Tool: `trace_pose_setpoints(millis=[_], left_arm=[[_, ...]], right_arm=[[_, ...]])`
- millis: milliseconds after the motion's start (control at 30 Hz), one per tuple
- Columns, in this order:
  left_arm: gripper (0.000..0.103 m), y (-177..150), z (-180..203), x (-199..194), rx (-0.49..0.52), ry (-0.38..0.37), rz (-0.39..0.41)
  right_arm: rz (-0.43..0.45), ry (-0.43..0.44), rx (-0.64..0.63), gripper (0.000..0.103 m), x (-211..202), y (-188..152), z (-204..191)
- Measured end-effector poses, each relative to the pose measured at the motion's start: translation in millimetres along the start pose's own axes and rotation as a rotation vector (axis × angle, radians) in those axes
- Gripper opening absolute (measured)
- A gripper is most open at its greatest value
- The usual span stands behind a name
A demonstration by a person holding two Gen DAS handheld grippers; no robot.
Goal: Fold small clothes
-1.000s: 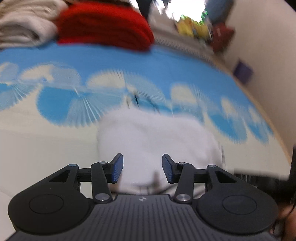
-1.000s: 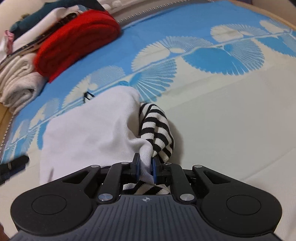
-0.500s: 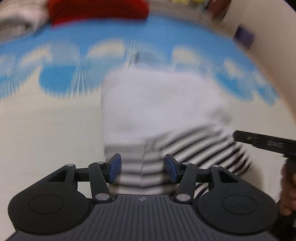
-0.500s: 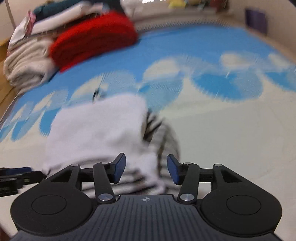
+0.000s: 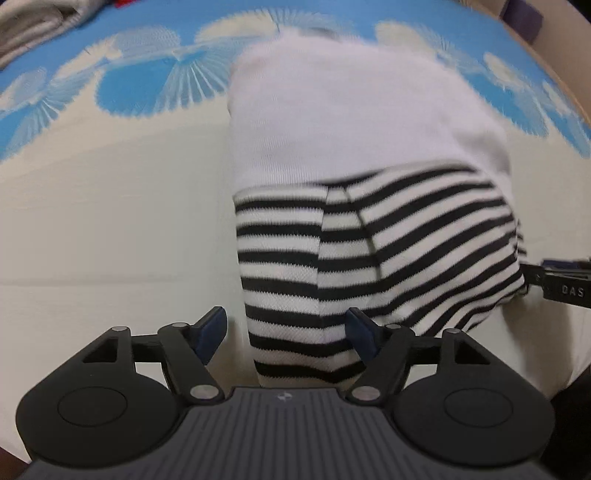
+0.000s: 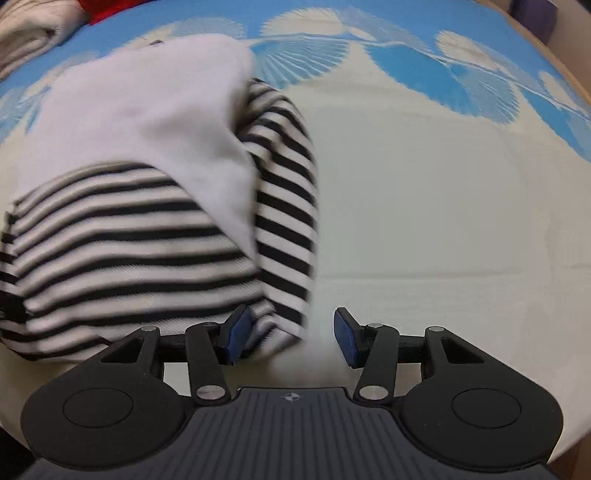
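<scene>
A small folded garment, white with black-and-white striped parts, lies on the bed [image 5: 369,240]; it also shows in the right wrist view [image 6: 147,206]. My left gripper [image 5: 284,332] is open at its near left corner, with the striped edge between the spread fingers. My right gripper [image 6: 288,334] is open at its near right corner, the left finger pad [image 6: 236,332] at the striped hem, nothing held. A part of the right gripper [image 5: 561,284] shows at the right edge of the left wrist view.
The bed cover is cream near me [image 6: 424,221] and blue with white fan shapes further off [image 5: 147,81]. Folded beige cloth [image 5: 26,26] and a red item [image 6: 99,7] lie at the far left. A wooden edge [image 6: 554,51] runs at the far right.
The right gripper has let go of the white cloth and opened. Both grippers have moved down close to the garment's near edge, and the striped part now lies in front.
</scene>
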State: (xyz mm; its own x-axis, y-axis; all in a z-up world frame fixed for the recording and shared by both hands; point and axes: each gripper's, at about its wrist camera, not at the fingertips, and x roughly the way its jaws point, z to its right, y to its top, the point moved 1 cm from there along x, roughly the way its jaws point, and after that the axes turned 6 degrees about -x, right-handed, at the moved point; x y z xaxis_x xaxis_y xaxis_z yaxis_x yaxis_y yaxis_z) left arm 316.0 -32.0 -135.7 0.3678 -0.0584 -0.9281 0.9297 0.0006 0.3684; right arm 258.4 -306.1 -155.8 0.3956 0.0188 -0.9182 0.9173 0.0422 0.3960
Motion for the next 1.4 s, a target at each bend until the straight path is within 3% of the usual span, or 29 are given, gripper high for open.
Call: trace_pose_setpoints(millis=[100,200,300,367,467,533,667,867,1033,1167,1400], left_arm=[[0.08,-0.5,1.6,-32.7,-0.011,0.027,0.168],[0.087,-4.4,3.8,-67.4,-0.019,0.035,0.332],[0.09,-12.4,4.1,-98.7,-0.037,0.017,0.435],[0.098,-21.8,-1.4,-122.7,-0.089,0.032,0.515],[0.102,-39.8,-17.3,-151.0,-0.18,0.048,0.607],[0.102,-49.7,-25.7,-161.9,-0.243,0.05,0.599],[0.102,-70.1,-29.9,-173.8,-0.318,-0.041,0.548],[0.102,-115.3,18.3,-165.1,-0.193,-0.067,0.472],[0.102,-126.4,48.3,-145.1,-0.11,-0.012,0.43],[0.102,-125.1,50.4,-135.0,-0.139,-0.005,0.417],[0.102,-117.2,45.7,-129.8,-0.147,-0.033,0.39]], right_arm=[[0.138,0.02,0.074,0.052,-34.5,0.5,14.8],[0.293,0.008,0.098,0.061,-71.8,-5.3,26.0],[0.41,-0.012,0.081,0.074,-100.6,-15.8,31.0],[0.465,-0.019,0.07,0.088,-118.5,-24.9,29.9],[0.539,-0.028,0.066,0.092,-141.4,-38.2,29.2],[0.575,-0.014,0.069,0.094,-154.9,-49.4,27.5],[0.605,0.011,0.04,0.097,-171.8,-70.9,11.5],[0.563,0.017,-0.029,0.098,-181.7,-92.2,-19.8],[0.518,0.025,-0.083,0.098,-175.5,-96.3,-37.8],[0.499,-0.004,-0.104,0.098,-166.4,-95.4,-44.0],[0.472,0.022,-0.12,0.098,-158.1,-92.7,-50.1]])
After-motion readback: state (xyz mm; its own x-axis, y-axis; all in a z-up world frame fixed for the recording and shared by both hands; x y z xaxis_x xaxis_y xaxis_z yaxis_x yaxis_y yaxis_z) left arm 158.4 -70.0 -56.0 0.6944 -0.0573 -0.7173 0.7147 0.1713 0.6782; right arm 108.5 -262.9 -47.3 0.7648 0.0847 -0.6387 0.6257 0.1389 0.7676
